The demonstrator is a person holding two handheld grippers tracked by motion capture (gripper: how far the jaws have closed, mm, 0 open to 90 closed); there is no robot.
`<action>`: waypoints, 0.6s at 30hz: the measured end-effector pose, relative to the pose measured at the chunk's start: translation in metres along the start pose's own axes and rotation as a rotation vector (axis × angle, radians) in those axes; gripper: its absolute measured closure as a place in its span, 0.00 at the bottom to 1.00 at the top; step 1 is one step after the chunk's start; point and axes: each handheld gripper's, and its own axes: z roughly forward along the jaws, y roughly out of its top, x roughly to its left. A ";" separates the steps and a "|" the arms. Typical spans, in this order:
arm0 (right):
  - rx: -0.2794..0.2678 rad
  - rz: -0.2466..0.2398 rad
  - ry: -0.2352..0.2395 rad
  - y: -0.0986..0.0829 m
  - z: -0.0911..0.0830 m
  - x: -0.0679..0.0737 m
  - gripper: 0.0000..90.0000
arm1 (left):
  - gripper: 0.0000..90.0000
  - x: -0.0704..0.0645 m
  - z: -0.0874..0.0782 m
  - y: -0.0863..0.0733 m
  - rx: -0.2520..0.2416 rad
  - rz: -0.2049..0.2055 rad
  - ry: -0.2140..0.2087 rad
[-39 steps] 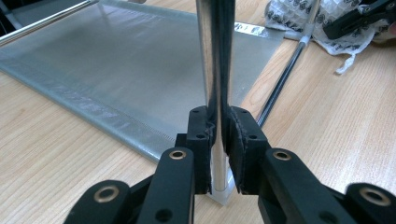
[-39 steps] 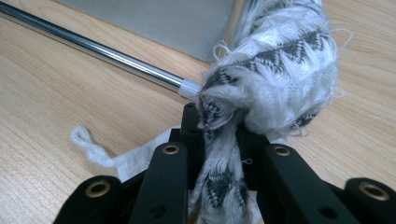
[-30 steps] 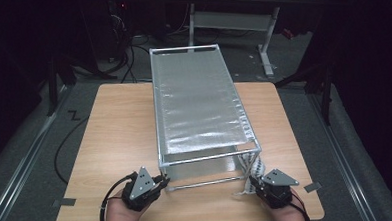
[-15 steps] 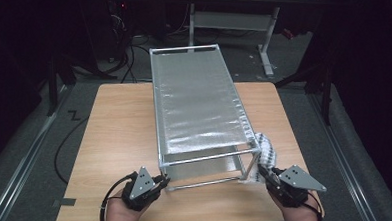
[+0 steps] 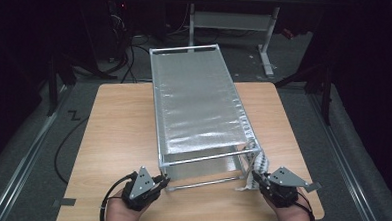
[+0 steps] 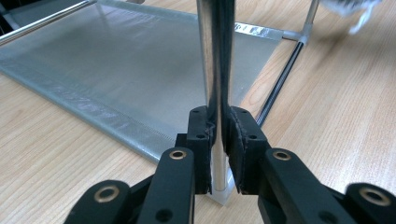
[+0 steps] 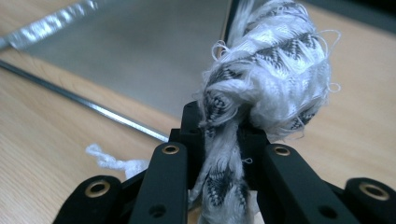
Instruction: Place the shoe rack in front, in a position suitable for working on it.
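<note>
A chrome rack (image 5: pixel 156 117) with silver mesh shelves stands lengthwise on the wooden table (image 5: pixel 114 129). My left gripper (image 5: pixel 162 181) is at its near left corner, shut on the upright chrome leg (image 6: pixel 215 70) just above the foot. The lower shelf (image 6: pixel 140 65) spreads out behind that leg. My right gripper (image 5: pixel 255 177) is at the rack's near right corner, shut on a white cloth with a black zigzag pattern (image 5: pixel 260 163). In the right gripper view the cloth (image 7: pixel 271 65) bunches up above the jaws of the gripper (image 7: pixel 224 135), and a frayed end (image 7: pixel 112 161) lies on the table.
The rack's low front bar (image 5: pixel 207 182) runs between the two grippers. Bare tabletop lies left and right of the rack. Beyond the table, cables (image 5: pixel 65 146) trail on the grey floor and a desk frame (image 5: pixel 230 19) stands at the back.
My right gripper has shifted slightly right and toward the person, and more of the cloth now shows beside the rack's near right leg. The left gripper has stayed on its leg.
</note>
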 end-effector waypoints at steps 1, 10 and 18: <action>0.016 0.009 0.008 -0.003 0.004 -0.001 0.86 | 0.88 0.000 0.000 0.000 0.000 0.000 0.000; 0.153 0.027 0.039 -0.025 0.029 0.002 0.86 | 0.88 0.000 0.000 0.000 -0.002 0.000 0.004; 0.060 0.040 -0.087 -0.016 0.024 -0.016 0.86 | 0.88 -0.005 -0.004 -0.003 -0.005 0.005 0.010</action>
